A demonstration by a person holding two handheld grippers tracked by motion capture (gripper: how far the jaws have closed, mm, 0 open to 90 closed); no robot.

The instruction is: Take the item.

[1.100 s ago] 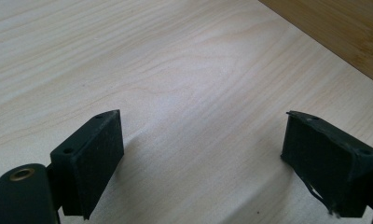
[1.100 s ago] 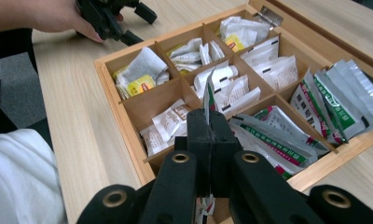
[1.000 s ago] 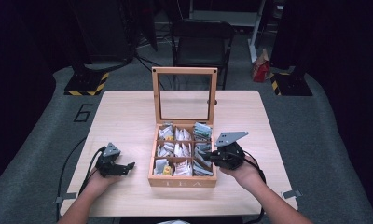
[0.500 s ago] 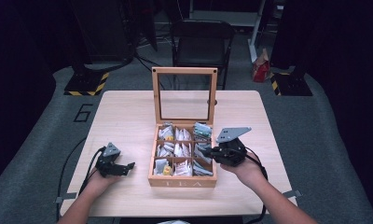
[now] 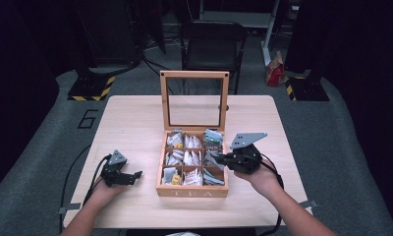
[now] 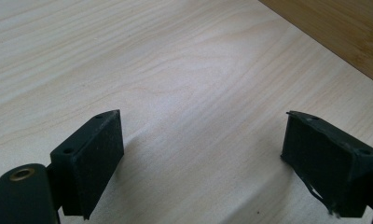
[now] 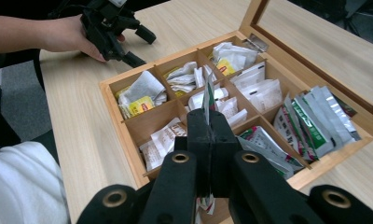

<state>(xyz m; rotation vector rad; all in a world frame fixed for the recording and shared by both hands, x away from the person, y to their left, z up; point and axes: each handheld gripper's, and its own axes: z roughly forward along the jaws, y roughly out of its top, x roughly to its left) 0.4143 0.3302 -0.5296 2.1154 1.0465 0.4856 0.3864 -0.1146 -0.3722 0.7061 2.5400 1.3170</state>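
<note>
Change: Since the earlier frames we saw the right gripper point(image 5: 223, 158) shift a little higher and inward at the right edge of the tea box point(image 5: 192, 191), while the left gripper point(image 5: 130, 176) kept to its spot; we judged a tea bag was being lifted out of the box.

High view: We counted one wooden table point(image 5: 130, 123), one tea box with its glazed lid point(image 5: 194, 101) standing upright, and nine compartments in three rows of three. We counted two grippers, one on each side of the box. The left one rested on bare table, just beside the box's left wall. The right one's tips sat over the right column of compartments.

Left gripper view: We saw its jaws standing wide apart over bare wood, with nothing between them. A corner of the box wall point(image 6: 334, 32) showed at upper right.

Right gripper view: We saw its jaws pressed together on a thin tea bag point(image 7: 207, 100), held edge-on above the middle compartments; its print was too narrow to read, so it may be a green-trimmed sachet. The green packets point(image 7: 310, 121) stood in the compartment at right.
</note>
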